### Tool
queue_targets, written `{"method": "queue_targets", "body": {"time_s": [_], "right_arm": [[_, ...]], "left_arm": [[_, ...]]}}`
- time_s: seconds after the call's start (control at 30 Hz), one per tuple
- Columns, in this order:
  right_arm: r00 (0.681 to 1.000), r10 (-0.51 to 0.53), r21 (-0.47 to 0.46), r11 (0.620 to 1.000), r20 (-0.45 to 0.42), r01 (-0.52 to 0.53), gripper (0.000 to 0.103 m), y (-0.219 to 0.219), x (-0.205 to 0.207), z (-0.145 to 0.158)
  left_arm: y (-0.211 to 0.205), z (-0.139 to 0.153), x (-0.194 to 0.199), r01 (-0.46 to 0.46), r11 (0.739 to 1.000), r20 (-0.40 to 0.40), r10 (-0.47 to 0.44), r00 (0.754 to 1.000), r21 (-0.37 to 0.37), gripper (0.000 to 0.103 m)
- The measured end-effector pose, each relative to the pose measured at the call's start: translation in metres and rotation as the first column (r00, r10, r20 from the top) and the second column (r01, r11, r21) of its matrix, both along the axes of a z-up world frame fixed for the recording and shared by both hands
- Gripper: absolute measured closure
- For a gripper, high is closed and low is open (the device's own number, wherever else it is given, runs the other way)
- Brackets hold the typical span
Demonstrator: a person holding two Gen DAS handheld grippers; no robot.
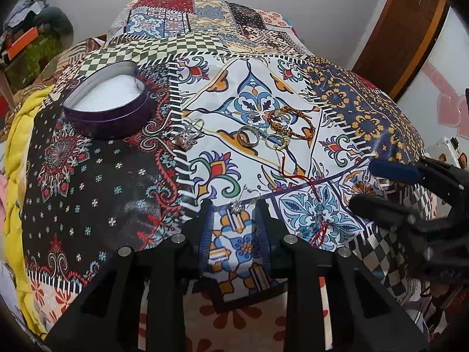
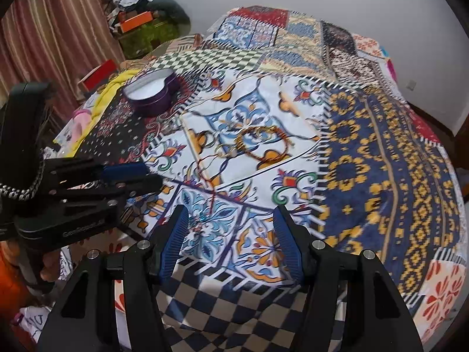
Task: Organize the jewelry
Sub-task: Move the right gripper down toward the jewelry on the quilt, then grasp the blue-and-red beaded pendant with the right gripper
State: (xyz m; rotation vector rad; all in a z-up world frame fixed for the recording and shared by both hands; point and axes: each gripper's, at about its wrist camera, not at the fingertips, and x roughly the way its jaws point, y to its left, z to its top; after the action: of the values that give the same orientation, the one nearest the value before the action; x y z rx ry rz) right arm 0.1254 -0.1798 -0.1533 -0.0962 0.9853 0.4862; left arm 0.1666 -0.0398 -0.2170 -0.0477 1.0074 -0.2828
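Observation:
A purple heart-shaped tin (image 1: 108, 108) with a white lining stands open at the left of the patterned cloth, and shows in the right wrist view as the tin (image 2: 149, 95). Silver rings (image 1: 246, 139), gold rings (image 1: 278, 142) and a braided bracelet (image 1: 290, 123) lie in a cluster at mid-cloth. A small silver earring (image 1: 237, 205) lies between the tips of my left gripper (image 1: 233, 206), which is open. A red cord with blue beads (image 2: 202, 220) runs just inside the left finger of my right gripper (image 2: 230, 214), also open and holding nothing.
The patchwork cloth (image 1: 88, 176) covers a bed-like surface that drops off at its front edge. A yellow blanket (image 1: 14, 146) lies along the left side. Boxes and bags (image 2: 140, 20) are piled by the curtain at the back left. A wooden door frame (image 1: 404, 29) stands at the right.

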Motion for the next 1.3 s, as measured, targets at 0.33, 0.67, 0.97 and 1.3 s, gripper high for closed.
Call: {"method": "queue_targets", "body": {"time_s": [0.33,0.67,0.97,1.3], "right_arm": [[0.993,0.069,0.03,0.997,-0.091,-0.067,0.058,0.018,0.003,-0.016],[0.992,0.1,-0.006,0.995,-0.075,-0.101,0.081,0.034,0.0,-0.024],[0.994,0.085,0.037,0.996,-0.07,-0.082,0.096,0.031,-0.001,-0.017],[0.999,0.044,0.061,0.997,0.018,-0.045,0.096,0.023,0.001,0.012]], "left_arm": [[-0.005,-0.005,0.005,0.04,0.999,0.014,-0.04,0.999,-0.011,0.094],[0.002,0.001,-0.005,0.028,0.999,0.02,-0.027,0.999,-0.031,0.094],[0.012,0.014,-0.014,-0.006,0.999,0.046,0.007,0.999,-0.033,0.094],[0.018,0.04,-0.027,-0.032,0.999,0.112,0.036,0.993,-0.04,0.094]]}}
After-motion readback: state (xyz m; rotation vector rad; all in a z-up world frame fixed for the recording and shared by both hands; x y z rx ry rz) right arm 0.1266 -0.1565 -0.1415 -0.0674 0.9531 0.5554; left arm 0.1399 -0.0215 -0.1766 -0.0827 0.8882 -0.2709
